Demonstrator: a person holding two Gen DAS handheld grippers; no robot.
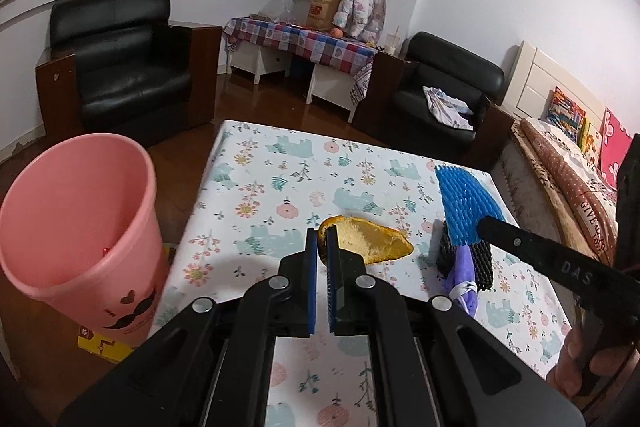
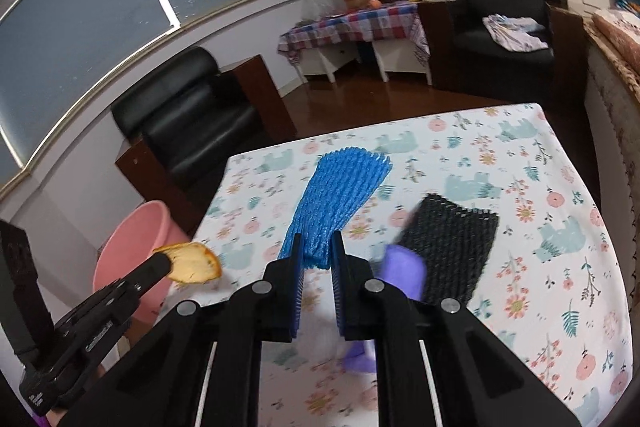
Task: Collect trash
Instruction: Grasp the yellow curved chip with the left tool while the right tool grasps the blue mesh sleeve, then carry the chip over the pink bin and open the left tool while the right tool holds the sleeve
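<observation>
My left gripper [image 1: 322, 241] is shut on an orange peel [image 1: 372, 241] and holds it above the floral table [image 1: 256, 195]; the right wrist view shows the peel [image 2: 192, 263] in that gripper [image 2: 166, 263] near the table's left edge. My right gripper [image 2: 316, 249] is shut on a blue foam net [image 2: 340, 195], also seen in the left wrist view [image 1: 466, 203]. A black foam net [image 2: 452, 247] and a purple plastic piece [image 2: 404, 271] lie on the table beside it. A pink bin [image 1: 76, 227] stands left of the table.
Black armchairs [image 1: 120, 63] stand behind the table and at the back right [image 1: 448, 91]. A side table with a checked cloth [image 1: 304, 39] is by the wall. A bed [image 1: 568, 179] runs along the right. A yellow box [image 1: 100, 343] lies under the bin.
</observation>
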